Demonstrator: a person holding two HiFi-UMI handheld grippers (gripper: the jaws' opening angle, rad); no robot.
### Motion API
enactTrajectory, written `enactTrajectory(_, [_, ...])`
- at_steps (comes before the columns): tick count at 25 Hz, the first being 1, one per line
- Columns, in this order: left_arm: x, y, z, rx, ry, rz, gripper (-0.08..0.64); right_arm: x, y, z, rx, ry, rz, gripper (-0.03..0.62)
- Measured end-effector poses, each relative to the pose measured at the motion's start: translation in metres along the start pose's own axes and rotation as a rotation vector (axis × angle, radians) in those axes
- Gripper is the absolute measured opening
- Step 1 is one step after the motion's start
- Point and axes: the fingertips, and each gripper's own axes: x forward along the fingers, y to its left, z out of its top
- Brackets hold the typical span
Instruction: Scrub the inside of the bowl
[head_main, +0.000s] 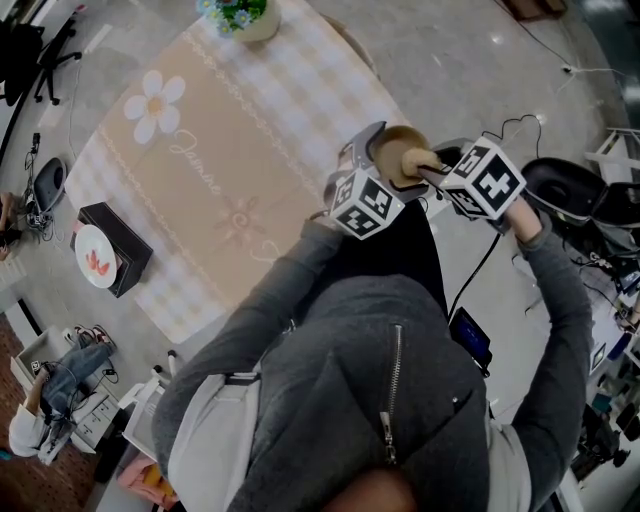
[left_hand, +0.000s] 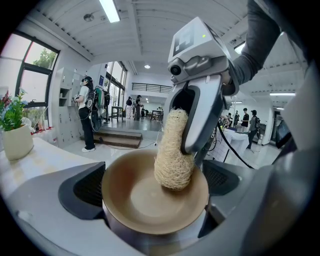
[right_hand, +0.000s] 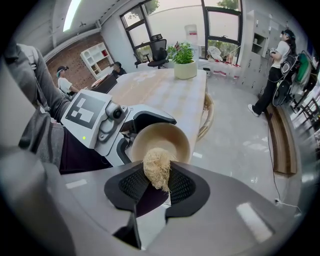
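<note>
The left tool (left_hand: 155, 189) is clamped on the tan bowl (left_hand: 140, 200), a jaw pressed to the bowl on either side. The bowl's opening is turned toward the right tool (right_hand: 157, 186). That tool's jaws are closed tight on a pale loofah scrubber (right_hand: 156, 169), whose end lies inside the bowl against the inner wall near the rim. The bowl is up in the air, just off the edge of the cloth-covered counter (head_main: 230, 150), with a plant pot (head_main: 243, 18) well beyond the bowl

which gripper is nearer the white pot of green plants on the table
Left. The left gripper, clamped on the tan round bowl, is toward the white pot; the right gripper, holding a pale loofah scrubber, is farther out.
</note>
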Motion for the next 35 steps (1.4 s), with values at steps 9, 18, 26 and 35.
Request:
enactTrajectory(9, [-0.001, 0.000, -0.001, 0.002, 0.002, -0.001, 0.595, 0.008, 0.013, -0.001, 0.001, 0.032, 0.061, 0.098])
enactTrajectory(18, [0.000, 0.000, -0.001, 0.001, 0.003, 0.000, 0.595, 0.019, 0.019, 0.005, 0.004, 0.075, 0.148, 0.097])
enactTrajectory(26, [0.001, 0.001, -0.001, 0.002, 0.003, 0.000, 0.595, 0.025, 0.021, 0.009, -0.006, 0.108, 0.217, 0.095])
enactTrajectory(35, [0.000, 0.000, -0.001, 0.004, 0.005, 0.001, 0.595, 0.031, 0.028, 0.021, -0.003, 0.117, 0.279, 0.095])
